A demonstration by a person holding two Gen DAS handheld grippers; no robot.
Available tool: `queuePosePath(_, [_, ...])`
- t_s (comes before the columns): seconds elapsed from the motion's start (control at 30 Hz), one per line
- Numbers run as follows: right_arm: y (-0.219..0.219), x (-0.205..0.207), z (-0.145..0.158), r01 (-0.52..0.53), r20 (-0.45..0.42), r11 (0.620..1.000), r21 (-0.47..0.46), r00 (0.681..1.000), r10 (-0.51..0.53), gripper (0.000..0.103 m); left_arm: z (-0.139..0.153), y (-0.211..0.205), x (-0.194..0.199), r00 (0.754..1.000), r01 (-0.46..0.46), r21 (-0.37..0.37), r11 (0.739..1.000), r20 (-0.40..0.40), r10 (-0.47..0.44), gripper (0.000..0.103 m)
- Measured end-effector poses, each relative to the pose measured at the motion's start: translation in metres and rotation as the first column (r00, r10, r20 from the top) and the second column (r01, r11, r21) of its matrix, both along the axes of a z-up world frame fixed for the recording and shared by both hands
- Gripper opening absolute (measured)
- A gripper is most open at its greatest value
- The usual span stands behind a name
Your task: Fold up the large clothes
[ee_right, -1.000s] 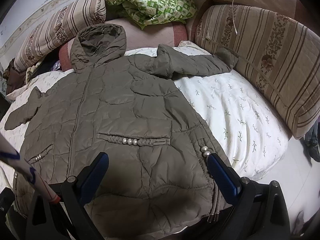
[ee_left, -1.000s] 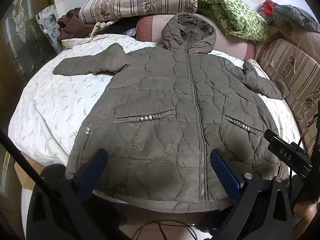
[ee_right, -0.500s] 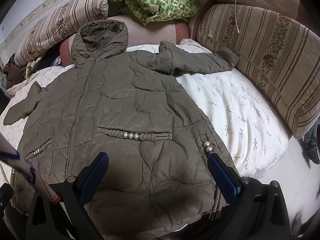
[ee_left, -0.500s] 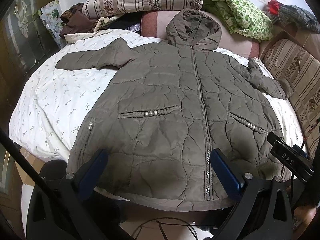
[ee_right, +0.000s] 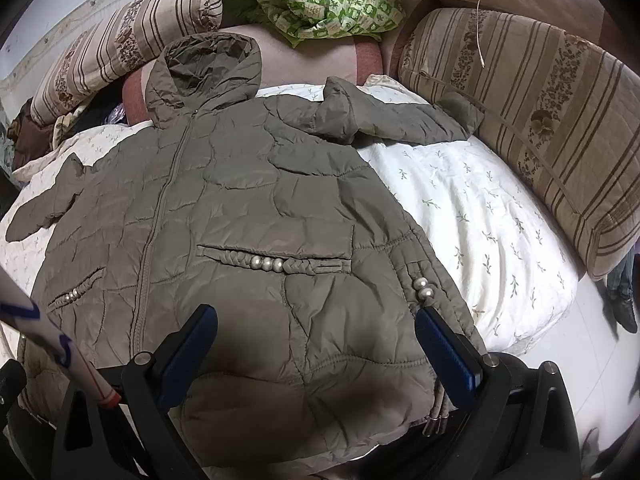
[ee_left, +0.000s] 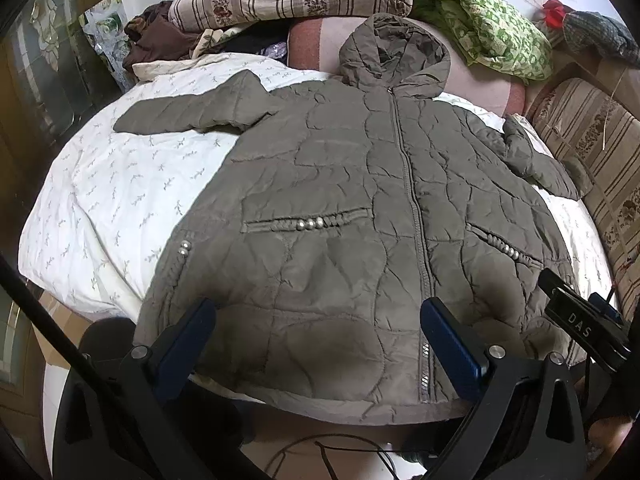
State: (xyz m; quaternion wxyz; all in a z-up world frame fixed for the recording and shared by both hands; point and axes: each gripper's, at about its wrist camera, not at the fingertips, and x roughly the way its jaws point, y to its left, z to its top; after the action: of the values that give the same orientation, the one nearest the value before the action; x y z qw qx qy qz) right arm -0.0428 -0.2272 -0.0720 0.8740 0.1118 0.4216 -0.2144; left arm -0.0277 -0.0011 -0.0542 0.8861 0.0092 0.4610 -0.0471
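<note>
An olive quilted jacket (ee_left: 352,216) lies front-up and zipped on the bed (ee_left: 120,200), hood (ee_left: 394,56) at the far end against the pillows, both sleeves spread out to left and right. Its hem hangs at the near edge of the white leaf-print sheet. The left gripper (ee_left: 316,332) hovers over the near hem, fingers wide apart and holding nothing — the right gripper (ee_right: 316,336) does likewise above the right pocket area, fingers apart, beside the pearl-trimmed side seam (ee_right: 423,287).
</note>
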Motion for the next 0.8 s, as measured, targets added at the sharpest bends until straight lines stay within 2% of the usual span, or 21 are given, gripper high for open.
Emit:
queuePosePath(0.13, [0.003,0.002,-0.002,-0.007,-0.009,1.0,-0.01,1.0,0.007,0.101,0.008,0.012,0.008,0.995,-0.026,0.109,0.994,0.102,0.015,0.102])
queuePosePath(0.23, [0.007,0.005,-0.003,-0.016,-0.019,1.0,-0.02,1.0,0.015,0.101,0.014,0.041,0.023,0.99,-0.078,0.077,0.994,0.125,0.067,0.102])
queuePosePath(0.33, [0.01,0.01,-0.002,-0.022,-0.024,0.999,-0.028,0.999,0.021,0.101,0.021,0.085,0.045,0.982,-0.15,0.031,0.988,0.122,0.146,0.102])
queuePosePath(0.43, [0.013,0.014,-0.001,-0.032,-0.03,0.999,-0.044,0.999,0.03,0.101,0.03,0.131,0.071,0.972,-0.208,0.018,0.978,0.117,0.204,0.102])
queuePosePath(0.5, [0.015,0.017,0.001,-0.037,-0.032,0.998,-0.057,0.999,0.035,0.101,0.038,0.164,0.092,0.965,-0.237,-0.018,0.971,0.109,0.238,0.102])
queuePosePath(0.6, [0.017,0.022,0.003,-0.036,-0.029,0.997,-0.069,0.999,0.034,0.101,0.048,0.223,0.136,0.949,-0.287,-0.132,0.949,0.094,0.3,0.1])
queuePosePath(0.67, [0.017,0.027,0.003,-0.034,-0.032,0.997,-0.068,0.999,0.032,0.101,0.049,0.258,0.17,0.943,-0.304,-0.183,0.935,0.08,0.322,0.092])
queuePosePath(0.73, [0.019,0.033,0.0,-0.036,-0.046,0.997,-0.066,0.998,0.033,0.101,0.044,0.291,0.205,0.936,-0.33,-0.229,0.916,0.046,0.349,0.076])
queuePosePath(0.8, [0.024,0.039,-0.004,-0.043,-0.068,0.997,-0.07,0.997,0.038,0.101,0.031,0.322,0.241,0.928,-0.358,-0.301,0.884,-0.011,0.373,0.072])
